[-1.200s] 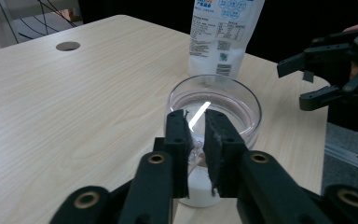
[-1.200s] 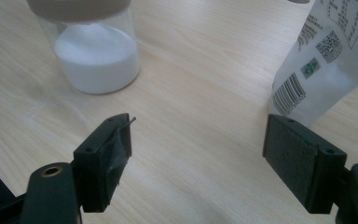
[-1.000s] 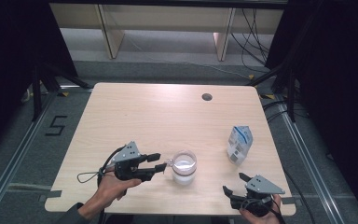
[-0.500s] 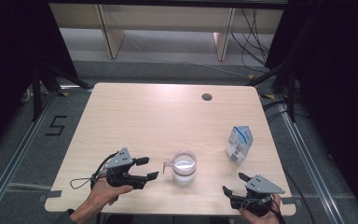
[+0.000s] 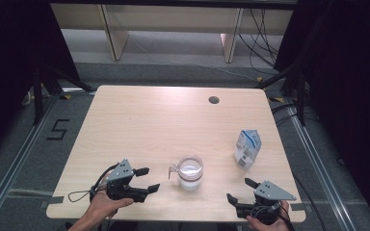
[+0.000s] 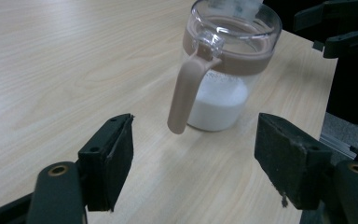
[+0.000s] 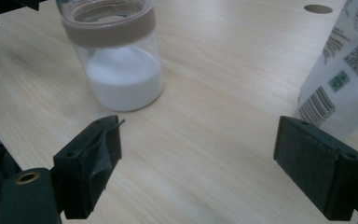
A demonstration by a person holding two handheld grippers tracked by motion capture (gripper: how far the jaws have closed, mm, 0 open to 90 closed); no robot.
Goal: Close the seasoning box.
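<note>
A clear glass jug (image 5: 189, 172) with a brown band and a brown handle (image 6: 186, 93) stands near the table's front edge, partly filled with white liquid. My left gripper (image 5: 150, 179) lies to its left, a short way off the handle. Its jaws have just been opening and nothing is between them (image 6: 193, 163). A white and blue milk carton (image 5: 247, 148) stands upright to the right of the jug. My right gripper (image 5: 237, 189) rests at the front right, facing the jug (image 7: 121, 60) and the carton (image 7: 345, 74). Its jaws have also just been opening, and the gap (image 7: 198, 163) is empty.
The light wooden table (image 5: 154, 125) has a round cable hole (image 5: 214, 100) at the far right. Its front edge runs just under both hands. Dark curtains and cables flank the table, and shelving stands behind it.
My left gripper has drawn back from the jug's handle, to the left and toward the front edge, with its jaws spreading. The jug stays where it was. The right hand has not moved.
</note>
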